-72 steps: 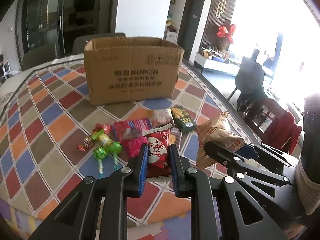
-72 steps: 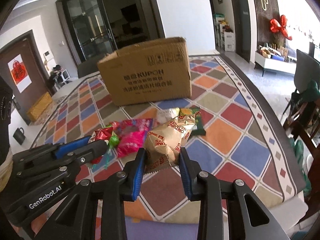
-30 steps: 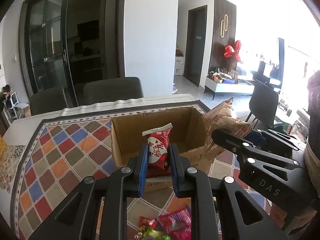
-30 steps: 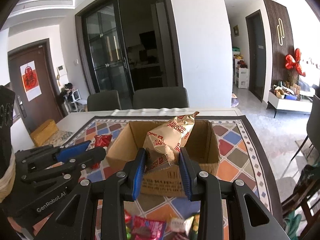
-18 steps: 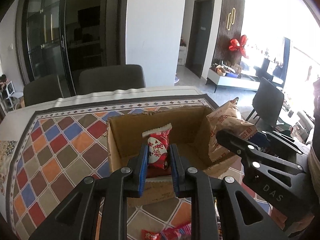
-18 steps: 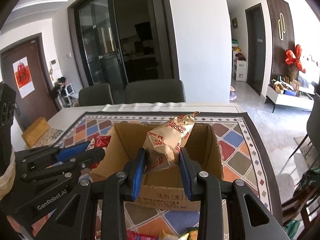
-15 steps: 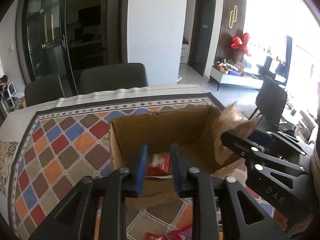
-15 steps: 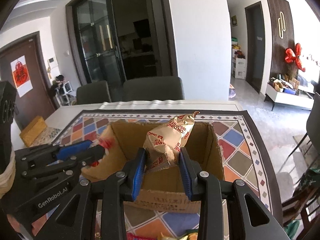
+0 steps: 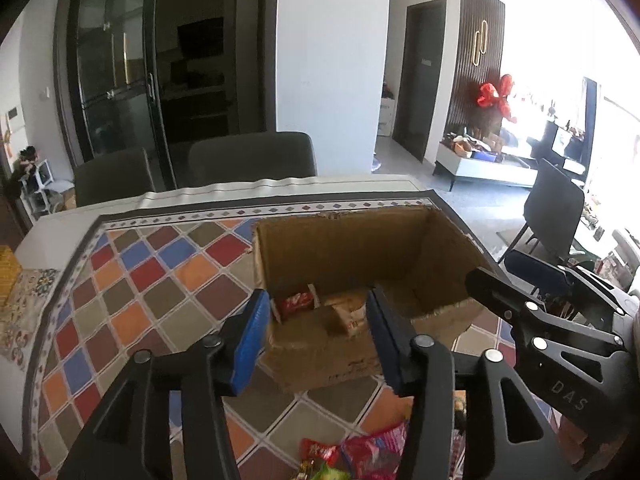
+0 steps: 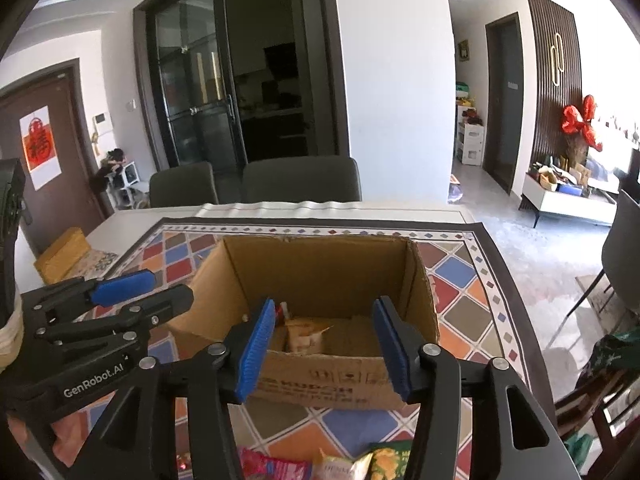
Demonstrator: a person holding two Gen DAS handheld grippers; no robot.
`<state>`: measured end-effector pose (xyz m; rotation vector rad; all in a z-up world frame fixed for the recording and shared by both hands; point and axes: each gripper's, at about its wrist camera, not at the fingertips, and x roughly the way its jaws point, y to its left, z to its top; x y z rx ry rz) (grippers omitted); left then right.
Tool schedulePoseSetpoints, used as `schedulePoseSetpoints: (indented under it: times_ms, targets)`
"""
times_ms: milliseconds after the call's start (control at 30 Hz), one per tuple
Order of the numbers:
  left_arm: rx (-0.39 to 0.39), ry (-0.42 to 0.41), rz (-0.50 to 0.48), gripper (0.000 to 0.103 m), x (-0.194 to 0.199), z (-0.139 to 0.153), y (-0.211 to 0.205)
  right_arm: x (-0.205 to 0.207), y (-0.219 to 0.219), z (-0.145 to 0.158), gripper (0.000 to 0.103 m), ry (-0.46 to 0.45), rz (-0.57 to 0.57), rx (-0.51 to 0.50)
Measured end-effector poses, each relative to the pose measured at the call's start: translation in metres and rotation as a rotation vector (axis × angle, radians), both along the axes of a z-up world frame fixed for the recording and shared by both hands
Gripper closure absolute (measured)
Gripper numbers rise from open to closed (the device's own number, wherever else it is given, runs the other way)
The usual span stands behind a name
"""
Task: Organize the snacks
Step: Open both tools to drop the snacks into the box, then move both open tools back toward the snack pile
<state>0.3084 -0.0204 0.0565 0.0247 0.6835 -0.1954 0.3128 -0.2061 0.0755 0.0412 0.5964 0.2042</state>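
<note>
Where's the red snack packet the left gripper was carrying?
It lies inside the cardboard box, on the floor at the left, beside the tan snack bag; the red snack packet shows between the open left gripper fingers in the left wrist view.

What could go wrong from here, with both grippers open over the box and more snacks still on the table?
1. The left gripper and right gripper, jaws just opened and empty, sit close side by side over the cardboard box; pulling back together, they may knock each other.
2. Both hang low at the box's near wall, so a finger could catch the rim and drag the box.
3. The remaining snacks lie just below the grippers and could get swept aside.
</note>
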Motion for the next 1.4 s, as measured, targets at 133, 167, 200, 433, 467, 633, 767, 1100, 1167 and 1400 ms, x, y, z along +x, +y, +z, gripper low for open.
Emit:
schedulePoseSetpoints:
  times_ms: [133, 167, 200, 433, 467, 633, 767, 1100, 1167, 1400]
  targets:
    - [0.005, -0.020, -0.001, 0.050, -0.022, 0.006, 0.005, -0.015, 0.002, 0.004, 0.051, -0.009, 0.014, 0.015]
    - [0.006, -0.027, 0.000, 0.050, -0.026, 0.008, 0.006, -0.018, 0.002, 0.004, 0.051, -0.011, 0.017, 0.018]
    - [0.006, -0.036, -0.001, 0.050, -0.033, 0.010, 0.007, -0.023, 0.002, 0.005, 0.051, -0.015, 0.023, 0.019]
    - [-0.006, -0.067, 0.009, 0.046, -0.065, 0.016, 0.015, -0.046, 0.009, 0.009, 0.051, -0.029, 0.048, 0.031]
    - [-0.009, -0.068, 0.010, 0.046, -0.070, 0.016, 0.016, -0.050, 0.011, 0.009, 0.051, -0.032, 0.052, 0.030]
    - [-0.024, -0.060, 0.008, 0.046, -0.085, 0.012, 0.021, -0.068, 0.016, 0.006, 0.051, -0.035, 0.071, 0.025]
    - [-0.033, -0.053, 0.008, 0.046, -0.099, 0.008, 0.022, -0.079, 0.017, 0.002, 0.048, -0.029, 0.081, 0.017]
    - [-0.040, 0.016, 0.002, 0.046, -0.125, -0.019, 0.025, -0.099, 0.019, -0.020, 0.046, 0.037, 0.095, 0.037]
    - [-0.041, 0.027, 0.011, 0.046, -0.130, -0.025, 0.025, -0.104, 0.020, -0.026, 0.046, 0.053, 0.095, 0.040]
    - [-0.031, 0.097, 0.002, 0.046, -0.143, -0.056, 0.028, -0.113, 0.020, -0.051, 0.046, 0.128, 0.101, 0.039]
